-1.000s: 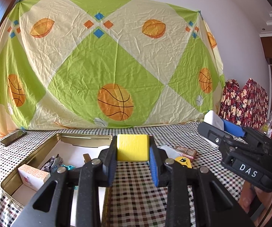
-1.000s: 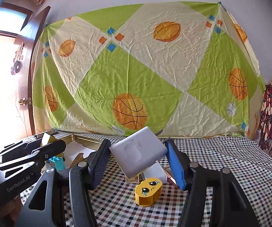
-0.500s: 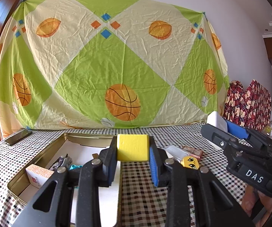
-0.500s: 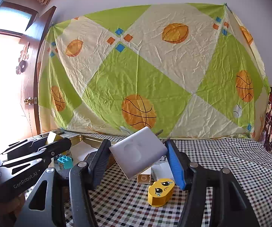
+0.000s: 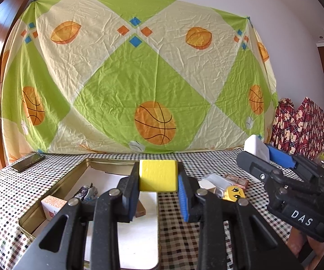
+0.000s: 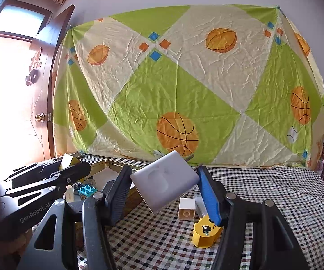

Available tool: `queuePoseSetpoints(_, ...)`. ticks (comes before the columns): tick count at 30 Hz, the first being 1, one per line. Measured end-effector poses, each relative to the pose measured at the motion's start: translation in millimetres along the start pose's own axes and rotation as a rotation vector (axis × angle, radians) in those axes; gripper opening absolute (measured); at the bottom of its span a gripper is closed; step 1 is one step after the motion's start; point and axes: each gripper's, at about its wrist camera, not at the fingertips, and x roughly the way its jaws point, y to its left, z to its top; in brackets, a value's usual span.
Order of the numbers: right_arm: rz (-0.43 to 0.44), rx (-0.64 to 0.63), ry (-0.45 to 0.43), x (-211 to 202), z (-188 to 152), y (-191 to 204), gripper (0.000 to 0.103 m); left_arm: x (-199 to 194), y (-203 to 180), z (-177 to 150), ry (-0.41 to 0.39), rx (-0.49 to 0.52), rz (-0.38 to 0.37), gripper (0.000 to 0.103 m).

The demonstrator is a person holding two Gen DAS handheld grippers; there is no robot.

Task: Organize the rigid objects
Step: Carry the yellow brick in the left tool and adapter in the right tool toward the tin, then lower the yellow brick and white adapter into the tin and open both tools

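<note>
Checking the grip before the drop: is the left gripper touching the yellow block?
Touching. The left wrist view shows the left gripper with both pads pressed flat against the sides of the yellow block, no gap.

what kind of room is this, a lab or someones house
Most likely a room in a home: a basketball-print bedsheet hangs over the wall, a checked tablecloth covers the table, and a wooden door with a brass knob stands open.

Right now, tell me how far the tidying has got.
Done: a small box and a blue brick lie in the gold tin. In hand: yellow block and grey case. Left on the cloth: yellow face brick, white brick.
</note>
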Motion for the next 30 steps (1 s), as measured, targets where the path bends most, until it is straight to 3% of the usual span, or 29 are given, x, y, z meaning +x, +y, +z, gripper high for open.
queuePoseSetpoints(30, 0.094, -0.051, 0.033, 21, 2, 48, 0.062, -7, 48, 2, -0.005, -0.032, 0.079, 0.028)
